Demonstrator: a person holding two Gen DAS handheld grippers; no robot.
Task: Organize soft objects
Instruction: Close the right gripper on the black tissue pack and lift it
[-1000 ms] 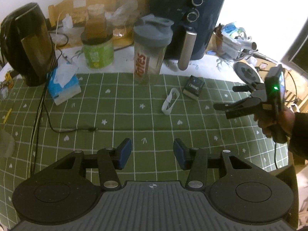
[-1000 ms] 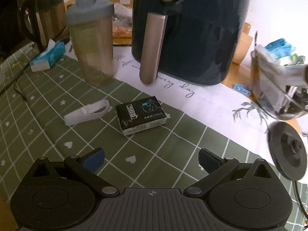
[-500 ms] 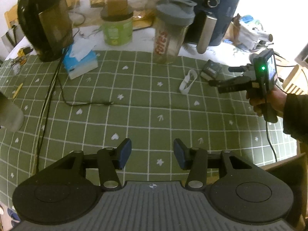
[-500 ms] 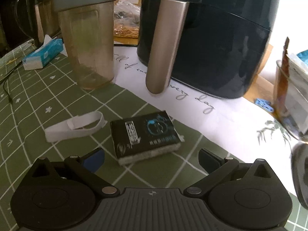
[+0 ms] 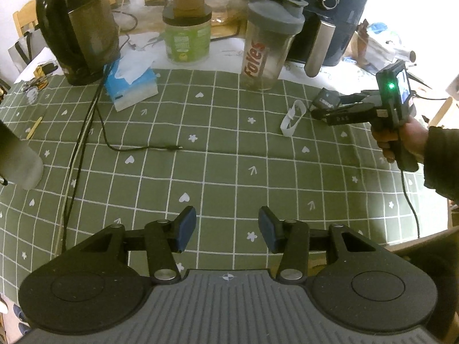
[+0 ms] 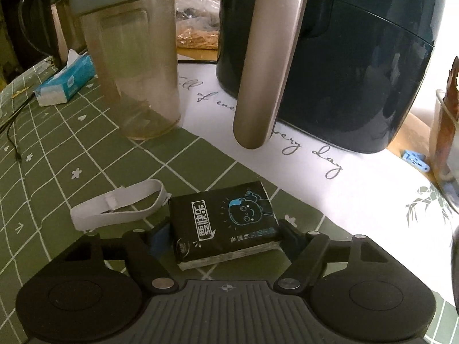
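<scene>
Black plastic-wrapped tissue pack (image 6: 223, 223) sits flat on the green grid-patterned table (image 6: 57, 154), between the fingers of my right claw (image 6: 222, 233).

My right claw brackets the pack's two ends, but I cannot tell whether the pads press it. Just left of the pack lies a white elastic band loop (image 6: 120, 207). My left claw (image 5: 226, 230) hangs released over bare cloth, well apart. Farther back stand a clear shaker bottle with grey lid (image 6: 129, 57) and a dark blue air fryer (image 6: 344, 57).
</scene>
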